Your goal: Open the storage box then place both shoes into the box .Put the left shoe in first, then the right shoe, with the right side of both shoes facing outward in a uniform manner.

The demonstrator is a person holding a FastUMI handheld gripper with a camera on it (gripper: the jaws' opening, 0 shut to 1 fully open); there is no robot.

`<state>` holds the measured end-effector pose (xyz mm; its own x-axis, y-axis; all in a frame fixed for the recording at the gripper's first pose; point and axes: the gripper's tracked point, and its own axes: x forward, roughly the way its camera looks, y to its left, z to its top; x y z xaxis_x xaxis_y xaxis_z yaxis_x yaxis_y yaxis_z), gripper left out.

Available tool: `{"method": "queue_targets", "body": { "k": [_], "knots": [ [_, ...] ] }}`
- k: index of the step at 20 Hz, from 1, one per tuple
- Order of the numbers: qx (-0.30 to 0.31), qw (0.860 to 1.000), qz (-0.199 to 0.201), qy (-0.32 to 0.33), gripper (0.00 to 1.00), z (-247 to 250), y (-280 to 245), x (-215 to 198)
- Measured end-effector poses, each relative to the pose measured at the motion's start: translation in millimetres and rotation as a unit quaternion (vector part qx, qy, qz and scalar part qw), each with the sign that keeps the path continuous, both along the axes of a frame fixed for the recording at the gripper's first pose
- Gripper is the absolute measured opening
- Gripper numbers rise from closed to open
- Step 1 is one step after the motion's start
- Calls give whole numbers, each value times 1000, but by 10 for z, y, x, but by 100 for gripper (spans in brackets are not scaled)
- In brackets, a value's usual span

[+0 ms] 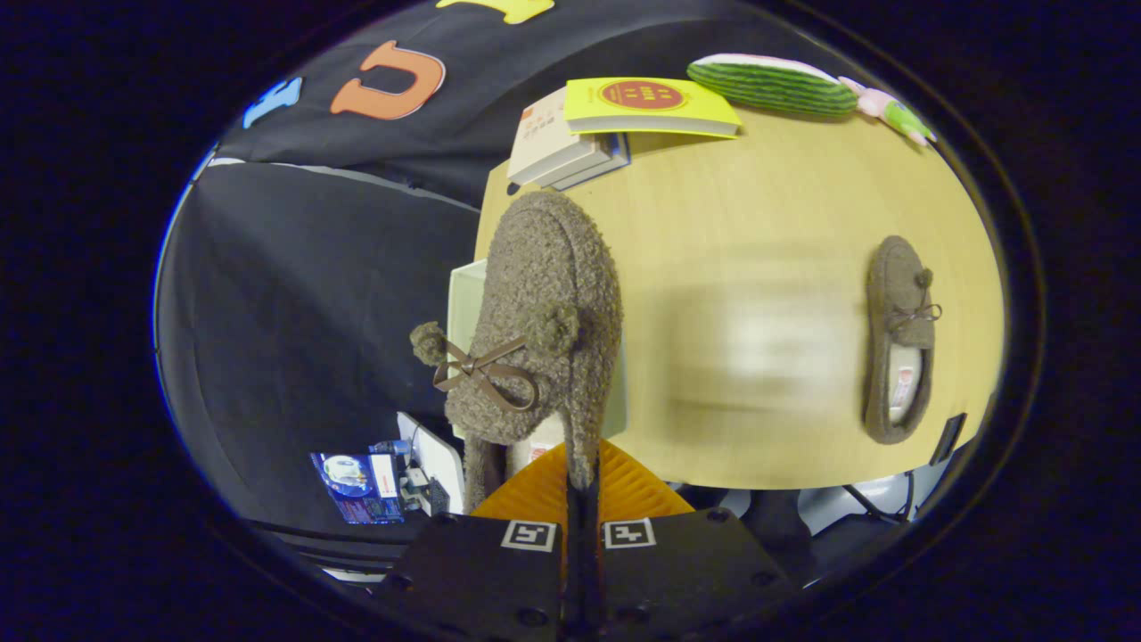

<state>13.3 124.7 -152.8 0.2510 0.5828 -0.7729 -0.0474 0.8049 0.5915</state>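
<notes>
- Step in hand, as I read it: first shoe is picked and in carry toward the box. The gripper (581,486) is pinched nearly closed on the heel rim of a fuzzy brown slipper (544,321); one side of the collar sits between the fingers, toe pointing away from the camera.
- The held slipper is off the desk (758,205), hanging over its near-left edge. Its bow and two pom-poms (486,366) face the camera.
- The second slipper (898,343) lies flat on the desk, well apart to the right, untouched.
- A pale box wall (463,308) shows just behind the held slipper at the desk's left edge. Probably the storage box; can't confirm.
- Next move calls for: lower the slipper into that box with its right side facing out, release, then go for the other one. Soft collar grip, so expect swing or sag during the carry.
- Hard to make out:
  - whether the box is open; the slipper covers nearly all of it
  - which slipper is left and which is right
  - how deep the fingers bite into the collar
- Clutter at the far edge of the desk, away from the path: stacked books (615,120), a watermelon-slice plush (771,85).
</notes>
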Motion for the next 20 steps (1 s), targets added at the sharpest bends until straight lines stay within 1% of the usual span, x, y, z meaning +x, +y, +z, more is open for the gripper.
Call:
{"method": "queue_targets", "body": {
  "k": [4, 8, 13, 17, 20],
  "knots": [
    [11, 1000, 20, -3, 6, 270, 613, 15],
    [4, 1000, 28, 2, 6, 247, 1207, 155],
    [-31, 999, 18, 8, 6, -144, 1677, 405],
    [-67, 997, 16, 27, 6, -601, 1767, 477],
    [-77, 996, 1, 40, 6, -817, 1813, 562]
  ]
}}
